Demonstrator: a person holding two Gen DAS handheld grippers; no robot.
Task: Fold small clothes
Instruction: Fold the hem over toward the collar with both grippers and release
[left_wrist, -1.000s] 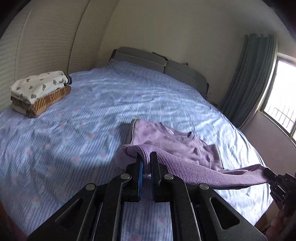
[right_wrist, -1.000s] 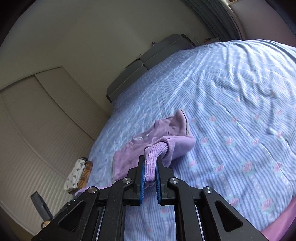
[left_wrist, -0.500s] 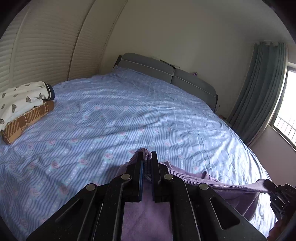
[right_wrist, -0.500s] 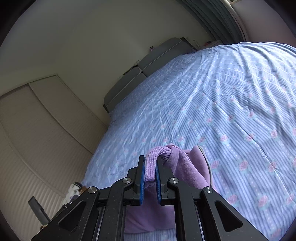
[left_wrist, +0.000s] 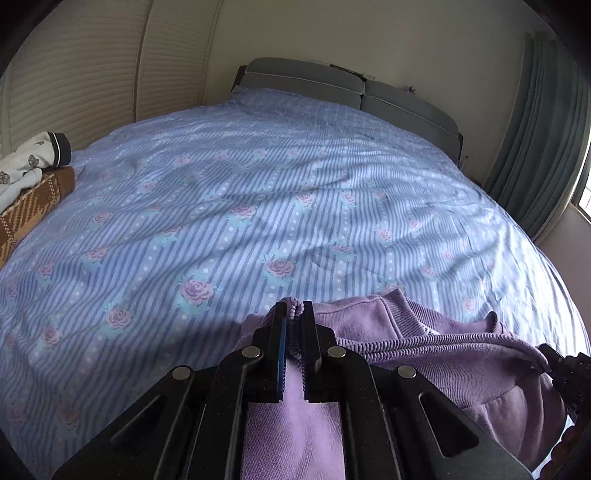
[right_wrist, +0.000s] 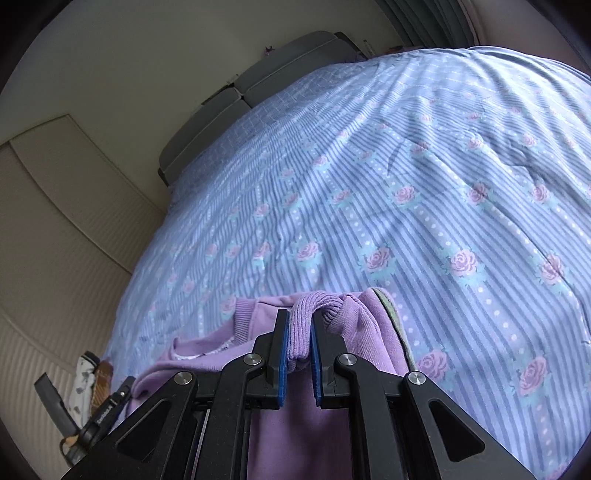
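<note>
A small purple sweatshirt (left_wrist: 461, 354) lies on the blue striped bed near its front edge, partly doubled over itself. My left gripper (left_wrist: 294, 314) is shut on its ribbed hem at one corner. My right gripper (right_wrist: 298, 325) is shut on the ribbed hem (right_wrist: 301, 332) at the other corner, low over the shirt. The hem band stretches between the two grippers across the shirt's neckline (left_wrist: 413, 314). The right gripper also shows at the right edge of the left wrist view (left_wrist: 565, 373).
A stack of folded clothes, white print on brown plaid (left_wrist: 26, 184), sits at the bed's left edge; it also shows in the right wrist view (right_wrist: 88, 384). A grey headboard (left_wrist: 332, 85) is at the far end. Curtains (left_wrist: 535, 129) hang at the right.
Both grippers have carried the hem forward over the shirt and come down toward the bed. The shirt now lies folded under them, close to the cameras.
</note>
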